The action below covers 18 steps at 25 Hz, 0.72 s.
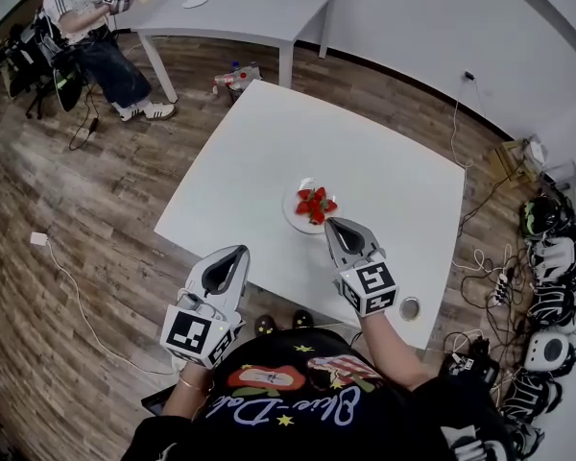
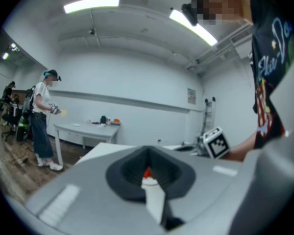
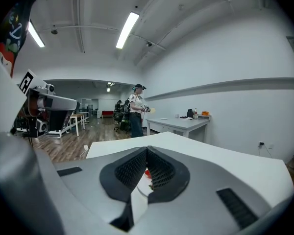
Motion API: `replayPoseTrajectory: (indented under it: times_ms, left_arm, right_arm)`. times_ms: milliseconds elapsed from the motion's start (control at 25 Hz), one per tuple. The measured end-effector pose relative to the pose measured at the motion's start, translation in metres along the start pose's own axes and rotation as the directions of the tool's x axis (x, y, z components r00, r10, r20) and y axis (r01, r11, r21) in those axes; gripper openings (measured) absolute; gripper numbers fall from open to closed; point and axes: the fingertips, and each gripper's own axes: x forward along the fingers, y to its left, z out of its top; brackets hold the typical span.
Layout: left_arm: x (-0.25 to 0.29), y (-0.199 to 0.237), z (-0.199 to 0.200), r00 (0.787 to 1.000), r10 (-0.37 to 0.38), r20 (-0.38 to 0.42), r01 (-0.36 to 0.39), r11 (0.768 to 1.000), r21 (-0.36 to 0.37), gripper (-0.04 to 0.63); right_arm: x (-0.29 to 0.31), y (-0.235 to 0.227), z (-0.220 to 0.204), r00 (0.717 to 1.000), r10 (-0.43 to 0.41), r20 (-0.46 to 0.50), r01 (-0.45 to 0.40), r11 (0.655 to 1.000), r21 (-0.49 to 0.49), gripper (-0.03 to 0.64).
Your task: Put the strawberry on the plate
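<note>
Strawberries [image 1: 315, 205] rest on plate [image 1: 292, 218]. Left gripper [image 1: 233, 255] and right gripper [image 1: 337, 227]: jaws closed, empty. Lift away without nudging the plate.

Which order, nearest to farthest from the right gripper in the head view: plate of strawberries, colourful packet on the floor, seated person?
1. Plate of strawberries, on the table just ahead of the right gripper.
2. Colourful packet, on the floor past the table's far corner.
3. Seated person, far upper left.
</note>
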Motion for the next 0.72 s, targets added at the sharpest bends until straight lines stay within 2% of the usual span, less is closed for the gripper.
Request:
replayPoseTrajectory:
  times_ms: [720]
  left_arm:
    - [0.004,-0.019,0.003,1.000,-0.018,0.001,0.018,1.000,0.018,-0.003]
  right_arm:
    - [-0.017,-0.014,-0.004,1.000,-0.018,-0.009,0.018,1.000,-0.007,0.017]
